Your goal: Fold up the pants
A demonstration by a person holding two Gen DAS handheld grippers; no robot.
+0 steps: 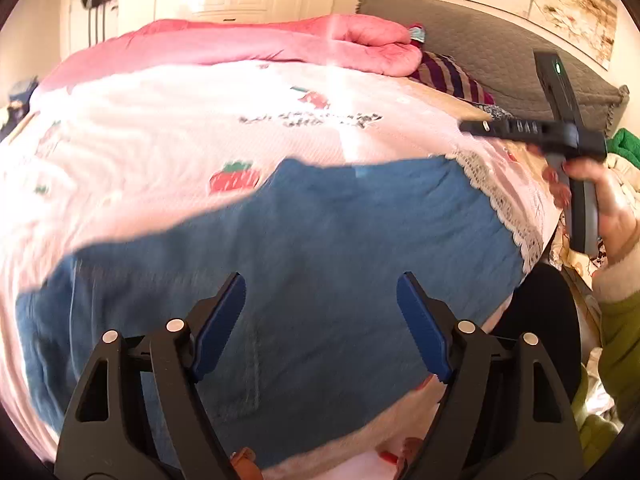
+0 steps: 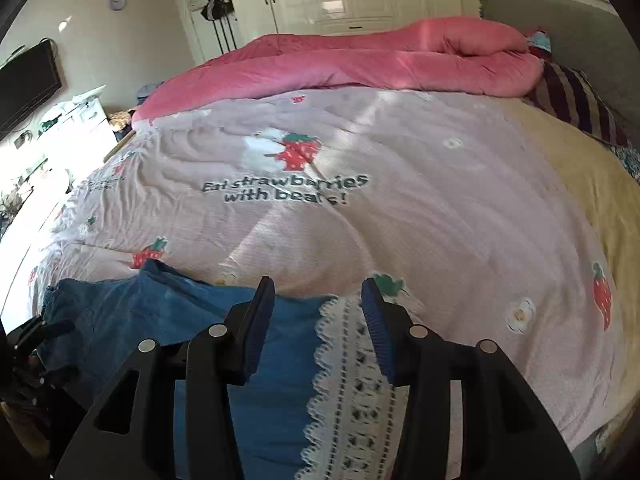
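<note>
Left wrist view shows the bed (image 1: 160, 128) spread with a strawberry-print quilt (image 1: 132, 148), and on its near part lie the blue pants (image 1: 320, 248), laid flat, likely so they can be folded. Their long axis runs across this view, from the dark end at the left to a lace-trimmed hem (image 1: 504, 204) at the right, near the bed's edge. A pink duvet (image 2: 360, 64) is bunched along the far side, clear of the work. The left gripper (image 1: 321, 308) hovers above the middle of the pants with its fingers wide apart and empty. The right gripper (image 2: 319, 304) hangs over the lace hem (image 2: 352, 380), fingers parted and holding nothing, probably lining up a grasp there.
</note>
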